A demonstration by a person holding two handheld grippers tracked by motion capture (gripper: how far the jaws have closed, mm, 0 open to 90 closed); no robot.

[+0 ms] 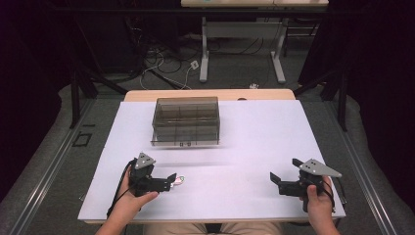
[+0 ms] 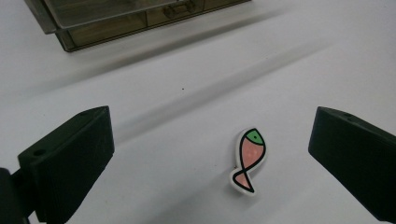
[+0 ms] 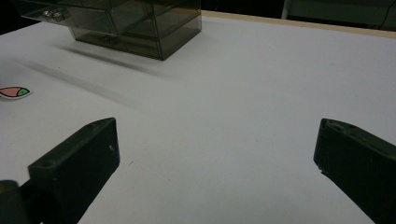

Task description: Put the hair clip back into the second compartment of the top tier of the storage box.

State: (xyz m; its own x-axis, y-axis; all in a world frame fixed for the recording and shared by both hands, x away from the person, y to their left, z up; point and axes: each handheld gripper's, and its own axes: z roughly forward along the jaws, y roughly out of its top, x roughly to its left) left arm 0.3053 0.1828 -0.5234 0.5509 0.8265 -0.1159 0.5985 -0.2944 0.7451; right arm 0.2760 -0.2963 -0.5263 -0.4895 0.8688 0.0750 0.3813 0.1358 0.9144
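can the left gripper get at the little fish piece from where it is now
Probably yes: the left gripper is open, and the fish piece lies flat on the white table between its jaws with nothing in the way.

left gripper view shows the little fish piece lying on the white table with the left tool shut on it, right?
Not quite: in the left gripper view the fish piece does lie on the white table, but the left tool is open, its jaws wide apart and clear of the piece.
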